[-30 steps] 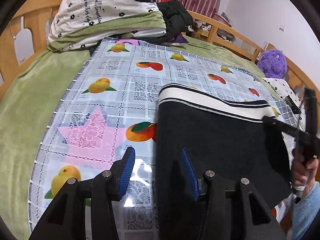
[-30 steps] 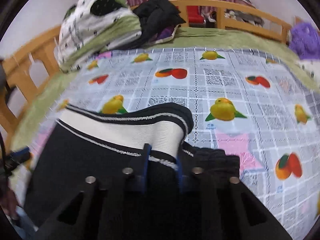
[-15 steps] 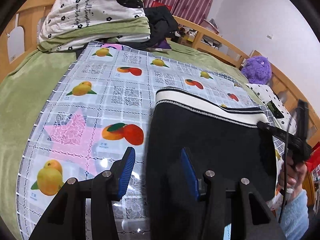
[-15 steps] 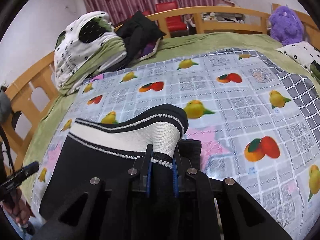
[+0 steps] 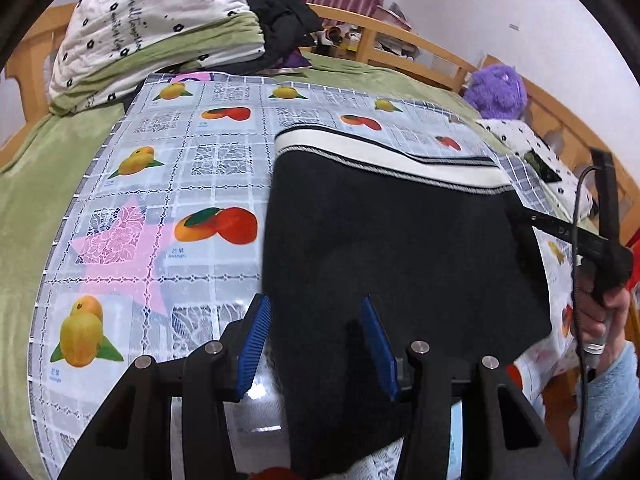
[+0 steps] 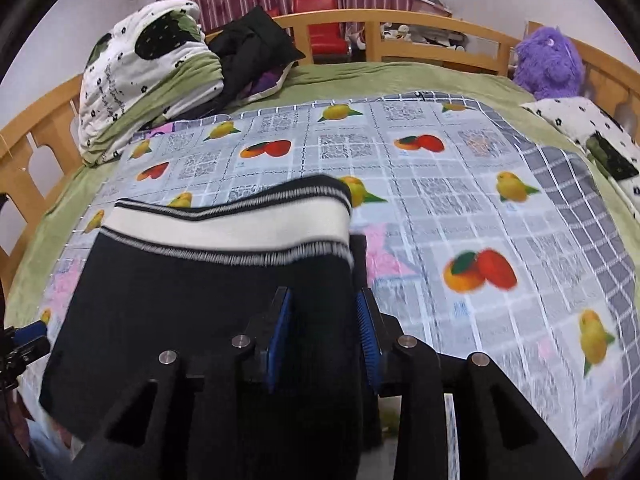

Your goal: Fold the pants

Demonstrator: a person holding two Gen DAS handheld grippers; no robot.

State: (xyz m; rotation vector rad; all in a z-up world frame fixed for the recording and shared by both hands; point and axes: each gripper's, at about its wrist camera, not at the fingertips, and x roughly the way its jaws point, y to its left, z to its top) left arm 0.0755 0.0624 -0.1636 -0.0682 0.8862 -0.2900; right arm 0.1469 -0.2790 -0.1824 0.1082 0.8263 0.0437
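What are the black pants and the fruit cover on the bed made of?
The pants look like soft matte knit, with a ribbed white waistband. The fruit cover seems to be glossy plastic: light glares off it.

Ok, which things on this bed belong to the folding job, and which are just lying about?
Job:
black pants with white striped waistband
left gripper, open
right gripper, open

Lying about:
purple plush toy
black jacket
white-and-green folded quilt
fruit-print table cover

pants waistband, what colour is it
The waistband is white, edged with thin black stripes, on black pants; clearest in the left wrist view.
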